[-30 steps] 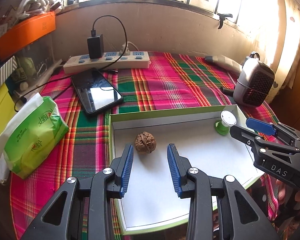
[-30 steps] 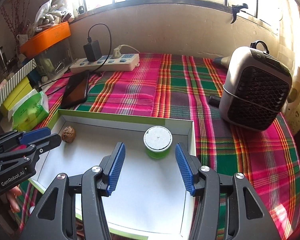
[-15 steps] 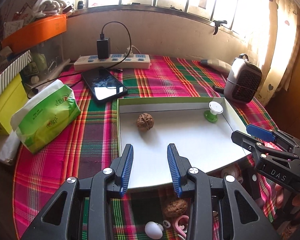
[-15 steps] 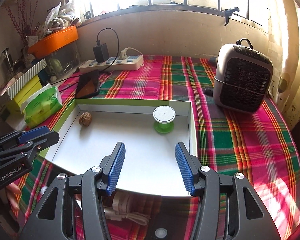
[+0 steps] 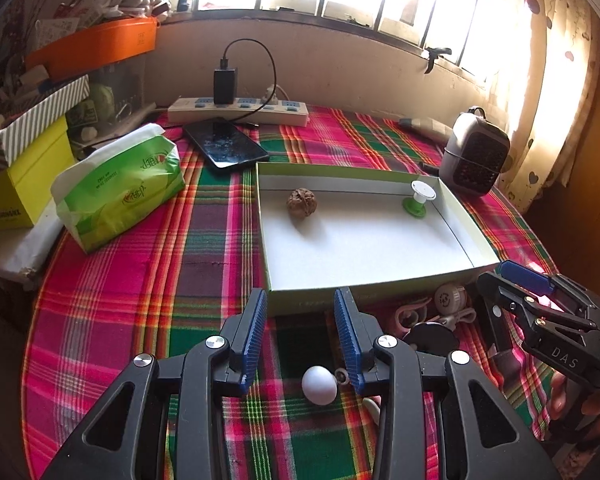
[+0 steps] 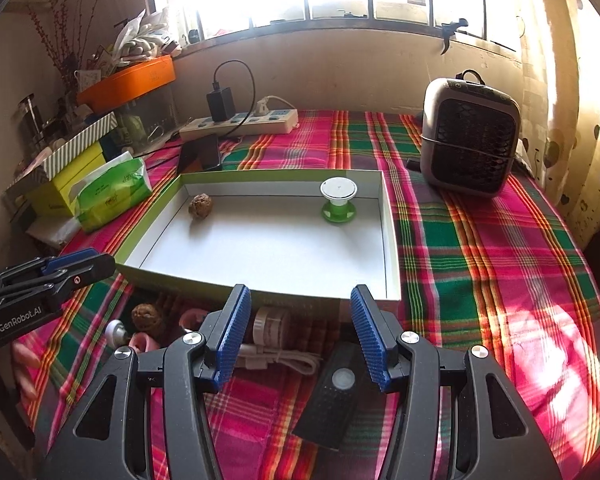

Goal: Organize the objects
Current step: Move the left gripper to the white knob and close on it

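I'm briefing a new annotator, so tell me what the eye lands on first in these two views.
The shallow white box with green walls sits mid-table on the loud pink-and-green plaid cloth, holding only a walnut at its far left and a green-and-white spool at its far right. Both open grippers, left and right, hang over small clutter in front of the box: a white egg-shaped piece and a black remote-like device.
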Demonstrator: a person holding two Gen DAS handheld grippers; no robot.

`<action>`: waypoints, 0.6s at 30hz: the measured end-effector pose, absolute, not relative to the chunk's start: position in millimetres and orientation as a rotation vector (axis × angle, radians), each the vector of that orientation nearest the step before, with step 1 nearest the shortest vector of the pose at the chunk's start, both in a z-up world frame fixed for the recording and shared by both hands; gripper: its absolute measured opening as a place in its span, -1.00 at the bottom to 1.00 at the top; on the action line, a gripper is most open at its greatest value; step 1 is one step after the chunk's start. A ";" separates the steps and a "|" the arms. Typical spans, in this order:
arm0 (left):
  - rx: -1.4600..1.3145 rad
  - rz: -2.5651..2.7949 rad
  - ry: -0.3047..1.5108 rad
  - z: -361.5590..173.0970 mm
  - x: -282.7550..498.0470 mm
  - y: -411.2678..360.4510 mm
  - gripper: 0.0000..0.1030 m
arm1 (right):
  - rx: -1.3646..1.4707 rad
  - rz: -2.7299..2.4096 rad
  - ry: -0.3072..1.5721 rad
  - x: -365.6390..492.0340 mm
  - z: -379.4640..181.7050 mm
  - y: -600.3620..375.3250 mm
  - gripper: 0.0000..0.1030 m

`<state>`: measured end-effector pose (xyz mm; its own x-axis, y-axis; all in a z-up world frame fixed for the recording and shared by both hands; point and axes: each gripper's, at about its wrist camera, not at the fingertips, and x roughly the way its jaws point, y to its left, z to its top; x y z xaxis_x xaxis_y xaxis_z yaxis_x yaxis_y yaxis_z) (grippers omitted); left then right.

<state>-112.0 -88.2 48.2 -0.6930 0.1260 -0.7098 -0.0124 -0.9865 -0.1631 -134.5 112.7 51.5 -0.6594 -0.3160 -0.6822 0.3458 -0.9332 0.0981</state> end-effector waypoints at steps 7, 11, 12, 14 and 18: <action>-1.205 2.775 -0.211 39.3 -94.3 -89.8 -0.34 | 1.016 -2.543 0.074 -111.6 50.2 107.6 0.04; -1.243 2.748 -0.213 28.8 -90.0 -90.4 -0.33 | 1.010 -2.517 0.054 -101.2 47.7 105.0 0.04; -1.247 2.744 -0.209 26.9 -89.2 -90.0 -0.32 | 1.008 -2.513 0.053 -98.8 46.9 103.9 0.04; -1.256 2.731 -0.207 23.3 -89.0 -89.1 -0.32 | 1.007 -2.503 0.051 -94.7 45.5 101.7 0.04; -1.257 2.709 -0.219 19.1 -90.1 -88.4 -0.27 | 1.013 -2.480 0.057 -88.6 41.6 95.9 0.04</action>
